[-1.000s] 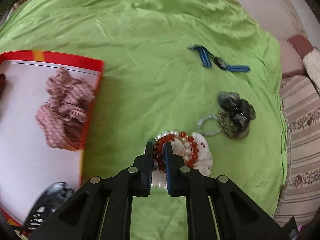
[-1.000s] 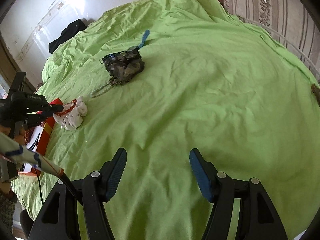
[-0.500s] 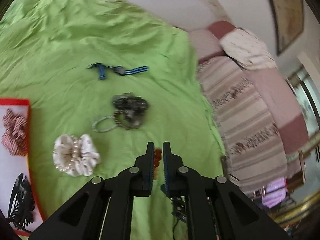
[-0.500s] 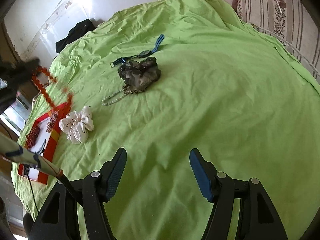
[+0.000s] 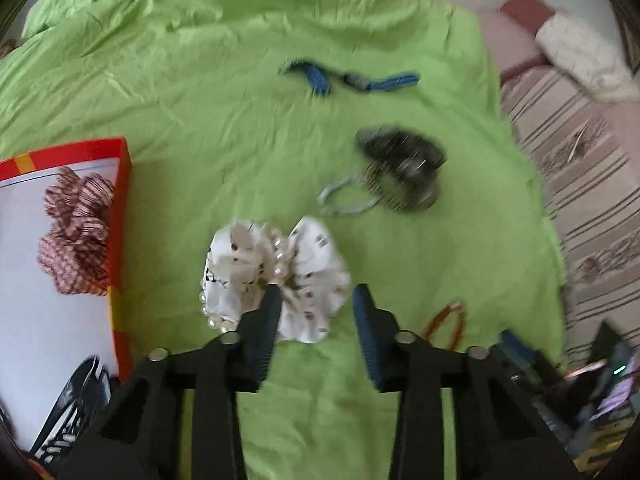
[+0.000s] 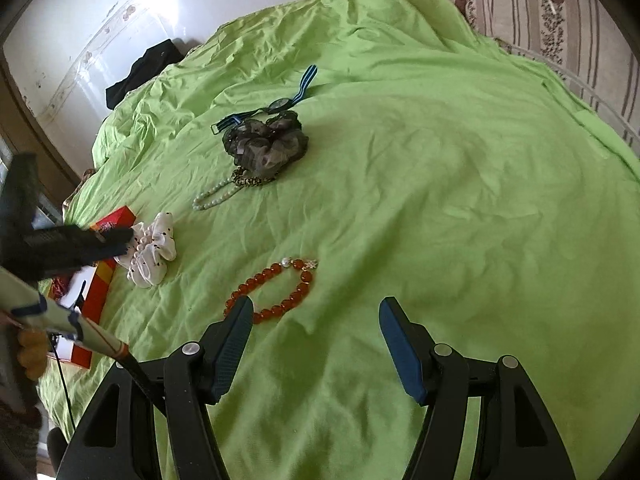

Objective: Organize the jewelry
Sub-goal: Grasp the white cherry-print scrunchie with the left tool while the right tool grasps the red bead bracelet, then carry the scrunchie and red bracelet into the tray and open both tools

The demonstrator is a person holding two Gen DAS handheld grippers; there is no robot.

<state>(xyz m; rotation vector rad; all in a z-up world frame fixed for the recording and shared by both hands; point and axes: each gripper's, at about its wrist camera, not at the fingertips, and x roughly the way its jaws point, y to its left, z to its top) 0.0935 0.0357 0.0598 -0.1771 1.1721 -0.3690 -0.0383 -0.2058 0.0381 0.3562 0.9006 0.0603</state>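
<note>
My left gripper [image 5: 316, 300] is open and empty, just above a white scrunchie with a pearl bracelet [image 5: 276, 272]. The red bead bracelet [image 6: 276, 288] lies loose on the green sheet, just ahead of my right gripper [image 6: 316, 312], which is open and empty. It also shows in the left wrist view [image 5: 446, 324], right of my left fingers. A red-rimmed box [image 5: 120, 208] at the left holds a striped scrunchie [image 5: 76, 236]. A dark scrunchie [image 5: 404, 160] with a pale bead bracelet [image 5: 344, 200] and a blue strap watch [image 5: 352, 80] lie farther off.
A black hair clip [image 5: 72, 408] lies in the box's near corner. The bed's edge and a striped blanket [image 5: 592, 184] are at the right. A black cloth [image 6: 144, 68] lies at the sheet's far edge by the wall.
My left gripper lifted the red bead bracelet off the white scrunchie, carried it right, opened and let it go. The bracelet now lies on the sheet. My right gripper stayed open.
</note>
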